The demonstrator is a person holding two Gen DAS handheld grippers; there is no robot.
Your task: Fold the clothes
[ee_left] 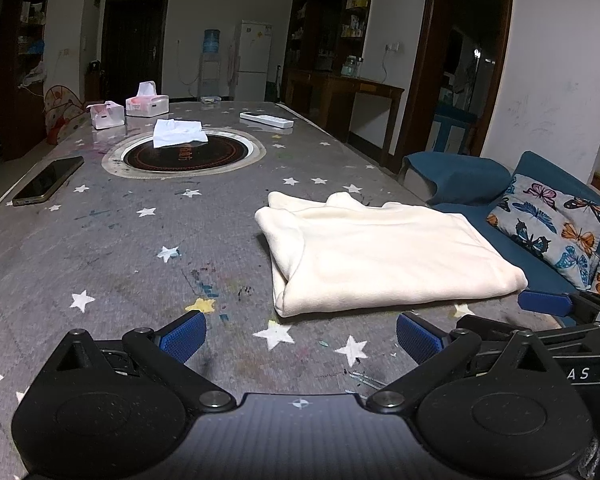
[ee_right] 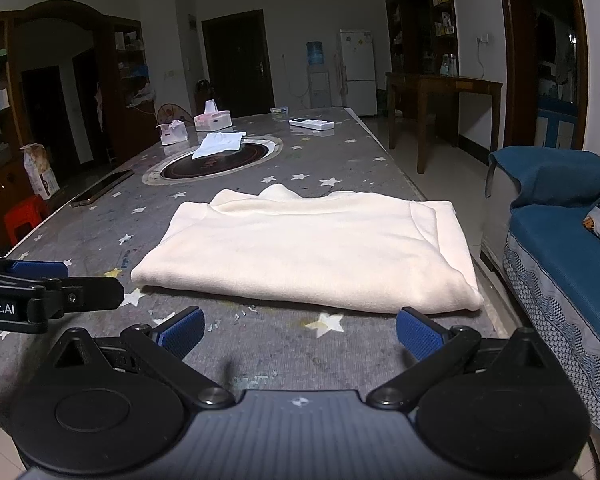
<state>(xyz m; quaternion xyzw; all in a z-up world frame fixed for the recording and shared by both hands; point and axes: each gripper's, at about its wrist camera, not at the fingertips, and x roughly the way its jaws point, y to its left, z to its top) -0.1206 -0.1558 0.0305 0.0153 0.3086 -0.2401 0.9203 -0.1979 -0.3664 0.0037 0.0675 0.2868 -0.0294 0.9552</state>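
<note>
One long counter fills both views, covered in a grey star-print cloth, with a round dark hob sunk into it toward the upper left of the left wrist frame. A small white cloth lies across the hob's far edge. Two tissue boxes sit beyond it, a white remote to their right, and a dark phone lies at the left edge. Far back in the room stand a white fridge and a water dispenser; a blue sofa with a butterfly cushion sits at right. The cream garment lies folded into a flat rectangle on the counter, centre frame in the right wrist view, just ahead of both tools. The left hand-held gripper is spread wide, blue pads apart, holding nothing. The right hand-held gripper is likewise spread wide and empty, its pads short of the garment's near edge.
</note>
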